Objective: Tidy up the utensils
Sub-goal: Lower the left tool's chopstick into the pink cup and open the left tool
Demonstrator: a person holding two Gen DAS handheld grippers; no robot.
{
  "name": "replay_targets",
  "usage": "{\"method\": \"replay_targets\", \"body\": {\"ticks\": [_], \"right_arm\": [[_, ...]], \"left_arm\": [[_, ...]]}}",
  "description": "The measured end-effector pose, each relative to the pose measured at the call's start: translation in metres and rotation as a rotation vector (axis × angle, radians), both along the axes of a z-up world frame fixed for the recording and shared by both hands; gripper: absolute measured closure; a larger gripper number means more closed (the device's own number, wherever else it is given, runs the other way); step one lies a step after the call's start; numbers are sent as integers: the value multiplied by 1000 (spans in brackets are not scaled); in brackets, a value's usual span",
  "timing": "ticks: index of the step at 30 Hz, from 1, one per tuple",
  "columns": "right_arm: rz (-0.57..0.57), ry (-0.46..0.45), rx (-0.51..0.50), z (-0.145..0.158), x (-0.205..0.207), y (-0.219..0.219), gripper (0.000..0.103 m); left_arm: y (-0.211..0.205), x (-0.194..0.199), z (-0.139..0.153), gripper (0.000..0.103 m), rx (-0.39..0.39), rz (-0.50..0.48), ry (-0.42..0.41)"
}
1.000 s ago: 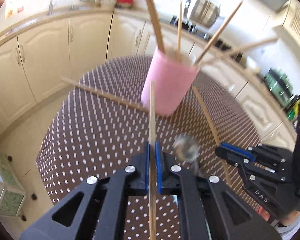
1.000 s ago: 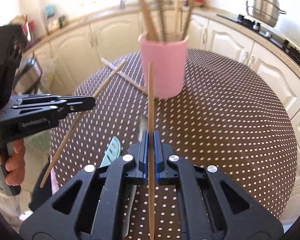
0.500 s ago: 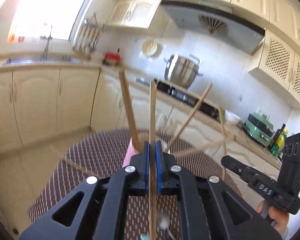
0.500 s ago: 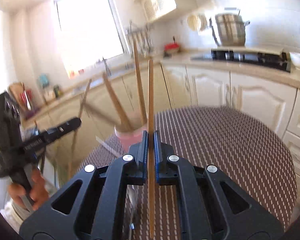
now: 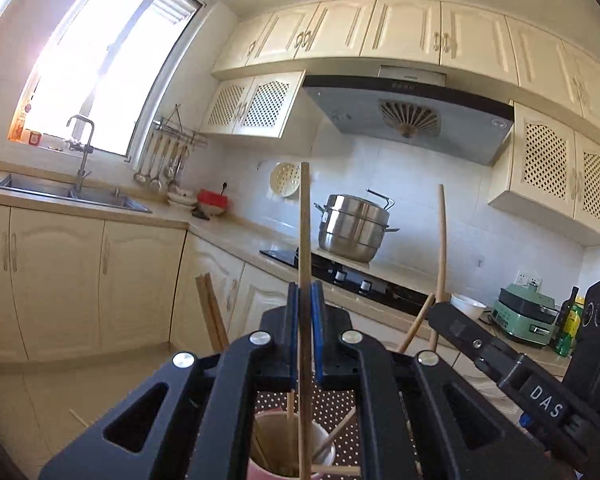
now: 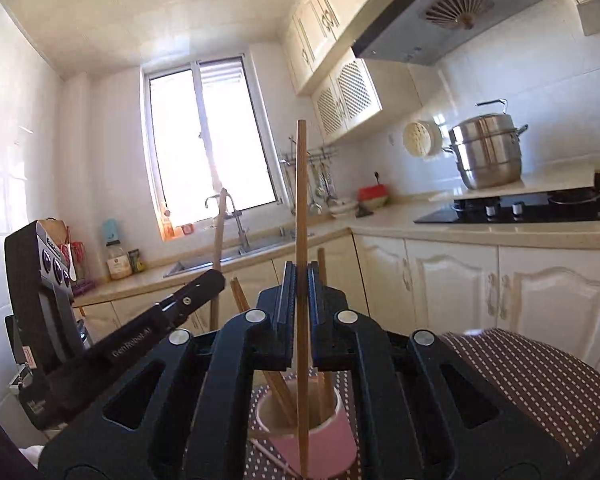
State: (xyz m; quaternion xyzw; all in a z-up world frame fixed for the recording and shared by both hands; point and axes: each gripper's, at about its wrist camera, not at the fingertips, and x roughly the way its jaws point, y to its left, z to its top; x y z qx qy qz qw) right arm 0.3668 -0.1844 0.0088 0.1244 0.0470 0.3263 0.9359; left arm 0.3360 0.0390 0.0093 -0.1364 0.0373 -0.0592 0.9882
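Each gripper, left (image 5: 305, 312) and right (image 6: 299, 292), is clamped mid-shaft on a light, stiff, slippery chopstick (image 5: 305, 216) above the pink cup (image 6: 320, 440)

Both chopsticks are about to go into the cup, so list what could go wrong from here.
1. The pink cup already holds several leaning chopsticks; a new one could catch on them and stop short.
2. The left gripper and right gripper each pinch one upright chopstick over the same cup, close together; lowering both at once risks a knock.
3. A sideways push could tip the cup on the dotted tablecloth.
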Motion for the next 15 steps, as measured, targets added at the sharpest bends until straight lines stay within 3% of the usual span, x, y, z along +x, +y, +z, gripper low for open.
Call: {"method": "replay_targets", "body": {"ticks": [8,15], "right_arm": [[51,-101,-18,6,8,24,97],[62,-116,-29,-6,17,26,97]], "left_arm": [[-5,12,10,97,27,46,-131],[-3,33,2,97,16,81,-141]]}}
